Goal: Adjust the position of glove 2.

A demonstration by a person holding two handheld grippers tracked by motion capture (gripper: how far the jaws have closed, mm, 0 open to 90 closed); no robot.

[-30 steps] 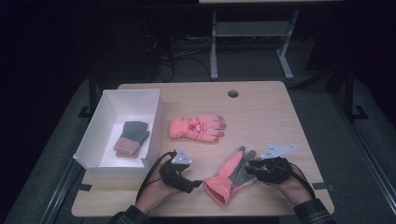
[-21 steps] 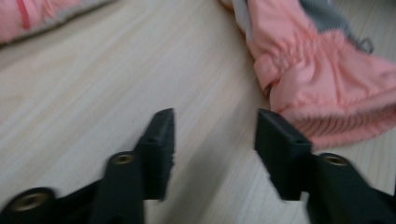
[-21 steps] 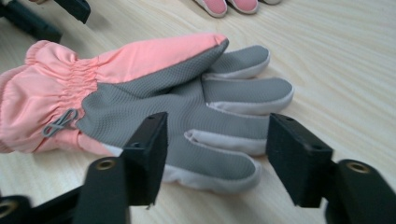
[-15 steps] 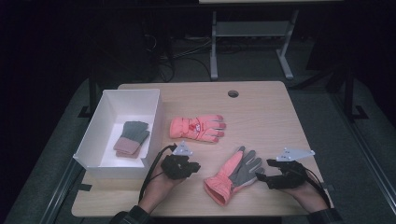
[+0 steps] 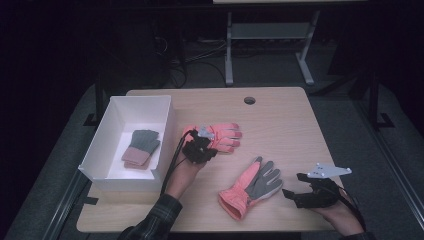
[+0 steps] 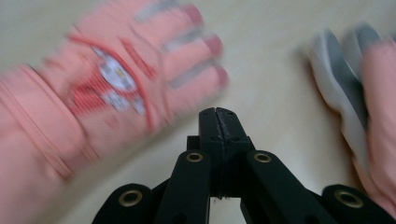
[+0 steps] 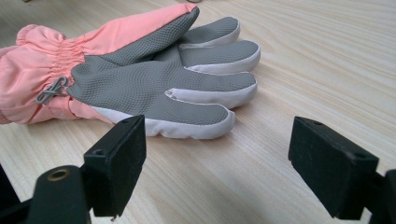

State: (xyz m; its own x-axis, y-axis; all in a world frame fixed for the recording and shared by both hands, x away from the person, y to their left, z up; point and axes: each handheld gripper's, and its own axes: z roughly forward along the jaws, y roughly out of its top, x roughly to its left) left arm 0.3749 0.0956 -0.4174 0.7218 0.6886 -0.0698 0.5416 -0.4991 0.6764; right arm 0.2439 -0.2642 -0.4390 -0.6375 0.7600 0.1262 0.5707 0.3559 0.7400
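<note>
Palm-up glove (image 5: pixel 251 189) lies near the front edge of the table (image 5: pixel 300 130), cuff toward the person, fingers pointing away; salmon-pink shell, grey textured palm, white edging along the fingers, gathered cuff with a small grey loop (image 7: pixel 50 90). Right gripper (image 5: pixel 290 193) sits just right of this glove, jaws spread wide and having just been opening, bare wood between them, pads clear of the fingertips. Beyond the glove and to its left, the left gripper (image 5: pixel 207 134) hangs over the cuff end of a second pink glove (image 5: pixel 224 137), back side up, red and white emblem on it; jaws pressed together, nothing between them, picture there blurred. Table is pale wood grain with a round cable hole (image 5: pixel 249 100) far beyond the palm-up glove. Left of both gloves, a white box (image 5: pixel 107 130) holds a small grey mitten with pink cuff (image 5: pixel 140 147). Room behind is dark: cables and a metal stand (image 5: pixel 265 35) on the floor.
</note>
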